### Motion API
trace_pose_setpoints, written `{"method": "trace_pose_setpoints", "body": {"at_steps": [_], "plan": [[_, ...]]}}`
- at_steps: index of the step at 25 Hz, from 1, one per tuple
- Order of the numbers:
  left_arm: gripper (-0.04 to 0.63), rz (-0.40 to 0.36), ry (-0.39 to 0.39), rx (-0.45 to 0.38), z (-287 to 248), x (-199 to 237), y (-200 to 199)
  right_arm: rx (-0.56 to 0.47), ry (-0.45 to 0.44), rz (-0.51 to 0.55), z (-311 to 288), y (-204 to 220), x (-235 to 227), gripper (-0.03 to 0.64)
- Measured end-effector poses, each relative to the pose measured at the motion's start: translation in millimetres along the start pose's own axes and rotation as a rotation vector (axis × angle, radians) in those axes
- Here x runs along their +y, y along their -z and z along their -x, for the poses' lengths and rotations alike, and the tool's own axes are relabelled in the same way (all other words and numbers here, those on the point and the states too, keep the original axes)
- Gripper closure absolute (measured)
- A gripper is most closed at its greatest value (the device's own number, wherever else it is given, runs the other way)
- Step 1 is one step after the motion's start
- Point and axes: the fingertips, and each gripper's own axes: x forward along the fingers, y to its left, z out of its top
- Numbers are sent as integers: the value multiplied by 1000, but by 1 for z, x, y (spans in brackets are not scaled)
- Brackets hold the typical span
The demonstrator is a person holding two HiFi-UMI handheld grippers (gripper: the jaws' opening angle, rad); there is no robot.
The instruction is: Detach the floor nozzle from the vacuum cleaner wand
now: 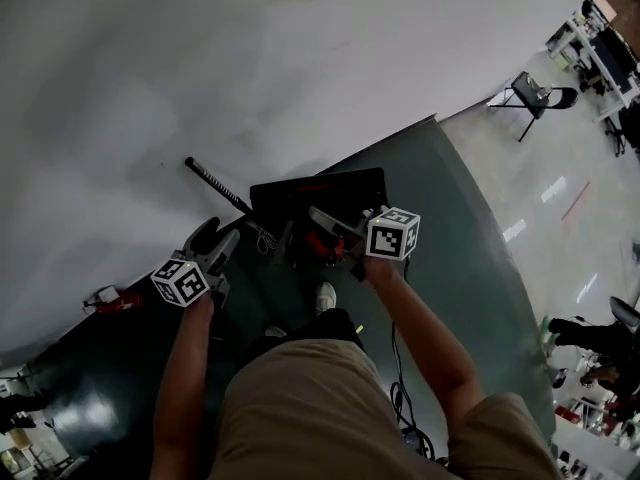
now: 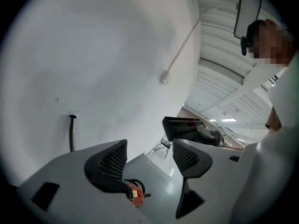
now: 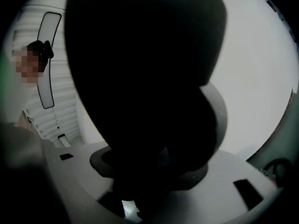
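Note:
The black floor nozzle (image 1: 318, 190), with red parts at its neck, hangs above the dark mat. My right gripper (image 1: 330, 230) is shut on its neck. In the right gripper view the nozzle (image 3: 140, 69) fills most of the picture as a dark mass between the jaws of that gripper (image 3: 154, 171). The black wand (image 1: 215, 183) lies apart on the pale floor, left of the nozzle. My left gripper (image 1: 218, 240) is open and holds nothing, just below the wand's near end. The left gripper view shows open jaws (image 2: 148, 155), the wand (image 2: 72, 133) at left and the nozzle (image 2: 184, 124) at right.
A dark green mat (image 1: 450, 228) covers the floor under me. A small red device (image 1: 115, 301) with a cable lies at the left, also seen as the red device (image 2: 135, 193) between the left jaws. A folding chair (image 1: 535, 93) stands far right. Cables (image 1: 405, 408) trail by my right leg.

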Motion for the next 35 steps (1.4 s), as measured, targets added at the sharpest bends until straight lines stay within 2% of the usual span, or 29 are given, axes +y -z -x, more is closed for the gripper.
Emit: {"method": "trace_pose_setpoints", "body": {"at_steps": [2, 6, 11, 14, 17, 19, 24, 28, 35], "plan": [[284, 6, 0, -46, 29, -4, -5, 36, -8, 29, -12, 17, 20, 370], [290, -1, -21, -122, 117, 16, 2, 89, -11, 72, -47, 81, 65, 370], [290, -37, -62, -198, 163, 0, -16, 119, -4, 101, -50, 84, 84, 370], [290, -57, -92, -222, 218, 13, -5, 149, -3, 117, -71, 120, 108, 370], [290, -98, -119, -239, 276, 37, 15, 140, -12, 72, -97, 166, 132, 368], [290, -97, -123, -247, 298, 44, 24, 110, -28, 19, -107, 183, 145, 368], [290, -56, -112, -235, 336, 56, 57, 87, -41, -34, -121, 228, 163, 370], [290, -47, -126, -206, 352, 76, 73, 143, -49, 6, -141, 255, 173, 370], [290, -70, -109, -140, 342, 87, 97, 196, -26, 107, -150, 280, 172, 370]]}}
